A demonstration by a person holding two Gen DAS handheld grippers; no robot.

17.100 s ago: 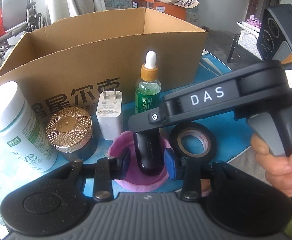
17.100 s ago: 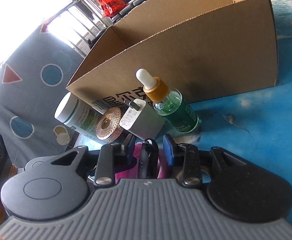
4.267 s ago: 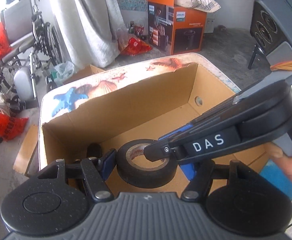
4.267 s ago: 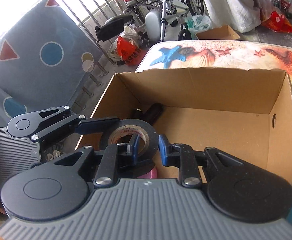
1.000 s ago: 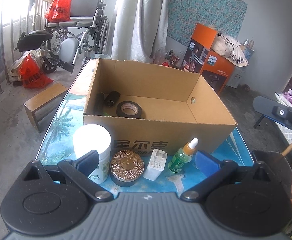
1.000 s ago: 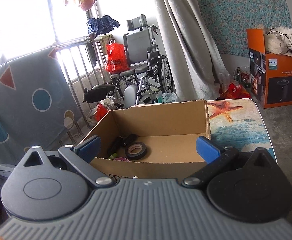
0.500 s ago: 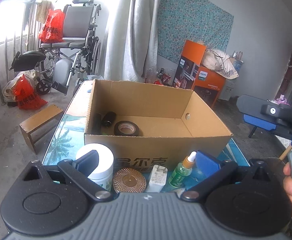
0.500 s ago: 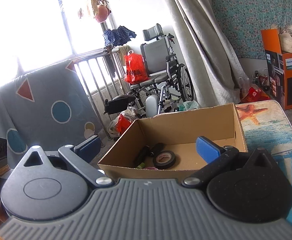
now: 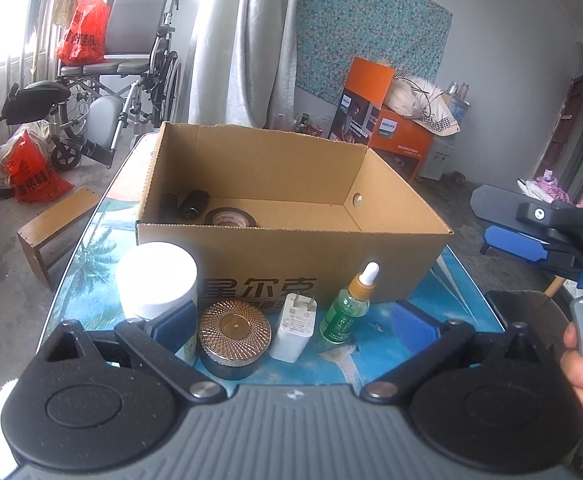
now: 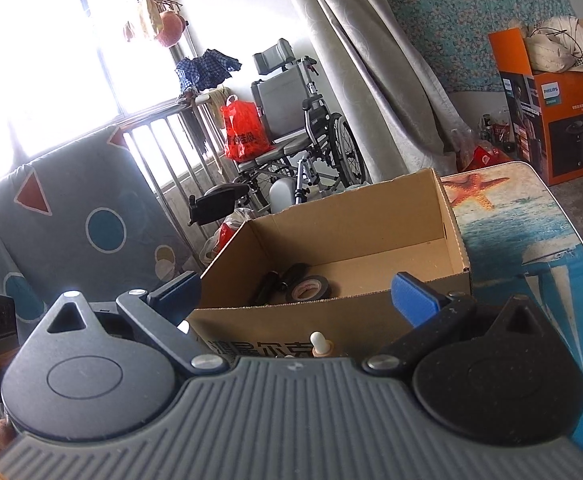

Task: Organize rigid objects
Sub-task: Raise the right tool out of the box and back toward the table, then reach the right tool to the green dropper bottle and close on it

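An open cardboard box [image 9: 323, 264] stands on the blue table and holds a black tape roll [image 9: 230, 218] and black cylinders [image 9: 194, 203]; the box [image 10: 371, 240] and tape roll [image 10: 308, 288] also show in the right wrist view. In front of the box stand a white bottle [image 9: 156, 276], a gold-lidded jar [image 9: 234, 330], a white charger [image 9: 295, 327] and a green dropper bottle [image 9: 348, 307]. My left gripper [image 9: 293, 326] is open and empty, just before these items. My right gripper [image 10: 295, 294] is open and empty, held back from the box; it shows at the right of the left wrist view [image 9: 547, 236].
The blue sea-print table [image 10: 531, 248] extends right of the box. A wheelchair [image 9: 131, 68], red bags [image 9: 31, 172] and a small wooden stool [image 9: 55, 220] stand on the floor at left. An orange Philips carton [image 9: 383, 140] stands behind.
Both grippers have drawn a little further back and lower from the box, both still open and empty. The items on the table have not moved.
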